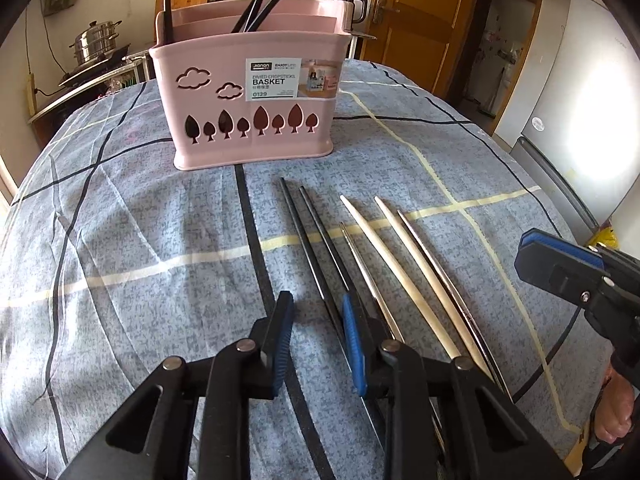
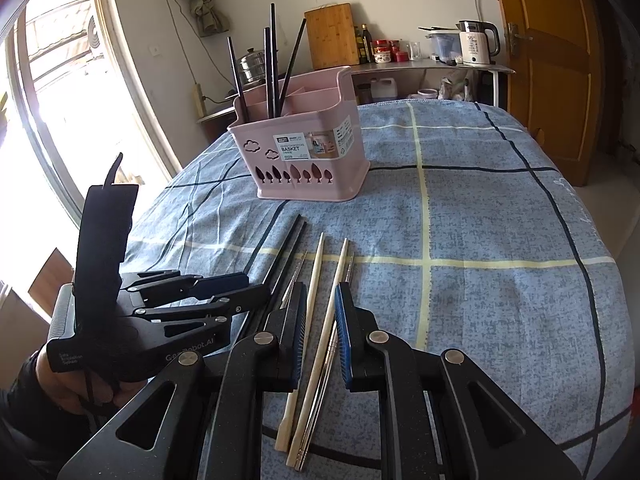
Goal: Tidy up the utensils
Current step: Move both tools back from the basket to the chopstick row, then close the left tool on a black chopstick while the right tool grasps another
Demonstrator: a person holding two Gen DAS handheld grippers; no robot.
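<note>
Black chopsticks (image 2: pixel 272 68) are already stood in the pink basket (image 1: pixel 248 120); six more sticks (image 1: pixel 380 264) are left lying on the bench (image 1: pixel 120 240) before it. Left gripper (image 1: pixel 318 344) jaws narrow, nothing clearly gripped. Right gripper (image 2: pixel 320 332) jaws narrow, straddling two sticks; grip cannot be told.

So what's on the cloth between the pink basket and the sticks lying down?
Nothing. In the left wrist view, only bare blue checked tablecloth lies between the pink basket and the tips of the loose chopsticks. The right wrist view shows the same gap.
</note>
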